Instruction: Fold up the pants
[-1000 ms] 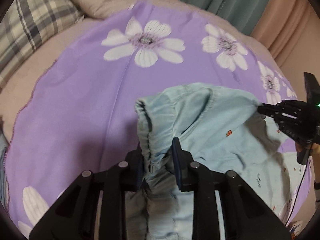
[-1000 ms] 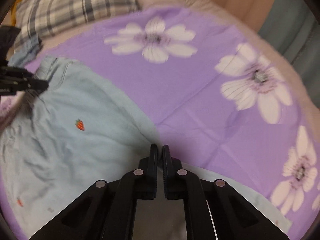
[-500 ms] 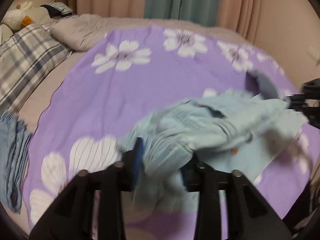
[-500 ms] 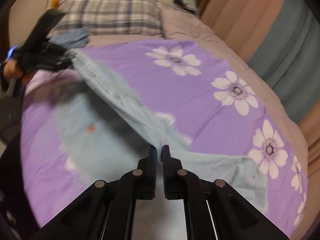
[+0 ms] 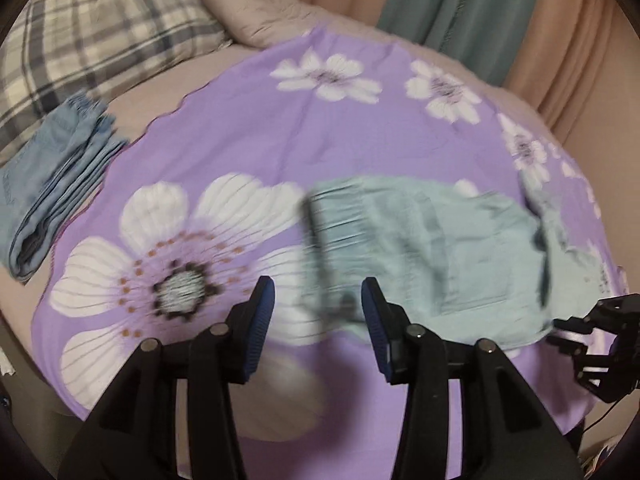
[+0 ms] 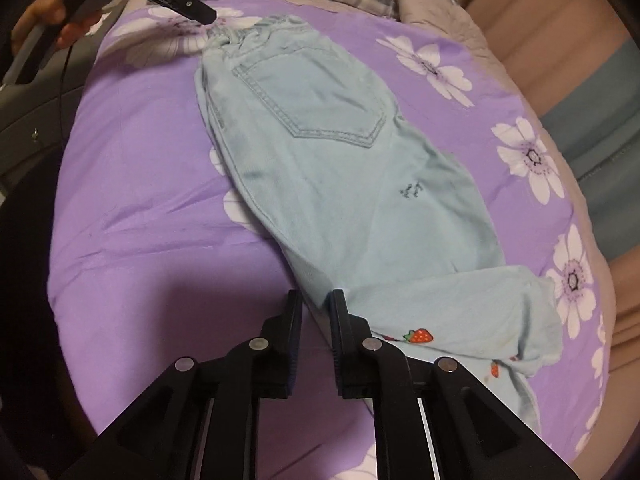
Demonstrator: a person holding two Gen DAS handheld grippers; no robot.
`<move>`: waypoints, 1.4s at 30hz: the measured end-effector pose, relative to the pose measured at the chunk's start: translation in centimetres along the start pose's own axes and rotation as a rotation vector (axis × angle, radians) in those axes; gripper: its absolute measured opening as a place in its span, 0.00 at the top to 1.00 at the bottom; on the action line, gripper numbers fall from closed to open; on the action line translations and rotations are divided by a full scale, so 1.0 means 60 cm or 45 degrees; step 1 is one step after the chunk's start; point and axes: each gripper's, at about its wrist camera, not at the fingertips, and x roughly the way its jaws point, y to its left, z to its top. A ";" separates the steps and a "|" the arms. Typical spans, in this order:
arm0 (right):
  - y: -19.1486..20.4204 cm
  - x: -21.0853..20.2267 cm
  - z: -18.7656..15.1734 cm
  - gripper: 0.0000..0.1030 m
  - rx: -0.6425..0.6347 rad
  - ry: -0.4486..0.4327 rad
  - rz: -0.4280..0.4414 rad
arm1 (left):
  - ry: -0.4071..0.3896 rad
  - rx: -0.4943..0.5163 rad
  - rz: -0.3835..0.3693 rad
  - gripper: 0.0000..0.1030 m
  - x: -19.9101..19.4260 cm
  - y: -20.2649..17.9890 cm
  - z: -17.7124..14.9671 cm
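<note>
Light blue pants point(image 6: 352, 184) with strawberry patches lie folded lengthwise on the purple flowered sheet point(image 6: 160, 208), back pocket up, waistband at the far end, leg ends bent over near me. My right gripper point(image 6: 316, 300) is open at the pants' near edge. My left gripper point(image 5: 318, 300) is open and empty just behind the waistband point(image 5: 340, 216); it shows in the right wrist view point(image 6: 208, 14) beside the waistband. The right gripper shows in the left wrist view point(image 5: 560, 326) at the pants' far end.
A folded stack of darker blue jeans point(image 5: 56, 184) lies at the sheet's left edge. A plaid pillow point(image 5: 96, 36) and a beige duvet point(image 5: 272, 12) lie at the head of the bed. Curtains point(image 5: 460, 12) hang behind.
The pants were lifted, swung and laid down flat on the sheet. My left gripper has let go of the waistband and opened. My right gripper has opened a little.
</note>
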 end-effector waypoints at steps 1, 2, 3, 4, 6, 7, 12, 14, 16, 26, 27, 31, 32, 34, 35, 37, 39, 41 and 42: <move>-0.007 -0.013 0.003 0.89 0.033 -0.017 0.019 | -0.010 0.007 -0.041 0.55 -0.002 -0.018 0.000; -0.014 -0.029 0.006 0.89 0.070 -0.055 0.048 | -0.015 0.018 -0.090 0.54 -0.003 -0.041 0.000; -0.019 -0.048 0.008 0.89 0.116 -0.111 0.088 | -0.011 0.024 -0.129 0.52 0.001 -0.058 0.001; -0.030 -0.064 0.011 0.86 0.178 -0.171 0.123 | 0.003 0.029 -0.175 0.52 0.010 -0.081 0.001; -0.052 -0.067 0.015 0.81 0.285 -0.216 0.156 | 0.033 0.051 -0.205 0.52 0.024 -0.114 0.000; -0.067 -0.053 0.015 0.81 0.366 -0.214 0.169 | 0.050 0.071 -0.190 0.52 0.033 -0.131 -0.003; -0.080 0.039 -0.006 0.81 0.553 0.001 0.206 | 0.208 0.161 0.009 0.53 0.087 -0.147 -0.041; -0.077 0.047 -0.013 0.81 0.542 -0.003 0.225 | 0.202 0.199 0.012 0.53 0.088 -0.147 -0.054; -0.091 0.040 -0.014 0.81 0.561 -0.009 0.276 | 0.209 0.258 0.037 0.53 0.081 -0.159 -0.050; -0.350 -0.007 -0.105 0.64 1.287 -0.059 0.183 | 0.185 0.296 -0.241 0.45 0.081 -0.250 -0.021; -0.369 -0.004 -0.107 0.64 1.313 -0.048 0.142 | 0.206 0.295 -0.290 0.45 0.088 -0.264 -0.020; -0.423 0.043 -0.079 0.60 1.384 0.001 0.158 | 0.250 0.309 -0.414 0.45 0.107 -0.322 -0.015; -0.430 0.055 -0.071 0.60 1.386 0.028 0.145 | 0.253 0.324 -0.427 0.45 0.111 -0.338 -0.015; -0.457 0.085 -0.048 0.60 1.399 0.078 0.058 | 0.262 0.364 -0.443 0.45 0.117 -0.367 -0.020; -0.470 0.100 -0.042 0.59 1.424 0.102 0.027 | 0.265 0.389 -0.450 0.45 0.120 -0.380 -0.023; -0.496 0.136 -0.030 0.57 1.488 0.164 -0.039 | 0.278 0.430 -0.441 0.45 0.131 -0.399 -0.030; -0.514 0.166 -0.027 0.57 1.519 0.259 -0.081 | 0.300 0.463 -0.437 0.45 0.144 -0.414 -0.040; -0.528 0.198 -0.032 0.57 1.565 0.344 -0.086 | 0.330 0.489 -0.447 0.45 0.155 -0.423 -0.050; -0.528 0.210 -0.034 0.57 1.585 0.367 -0.071 | 0.341 0.502 -0.447 0.46 0.160 -0.427 -0.055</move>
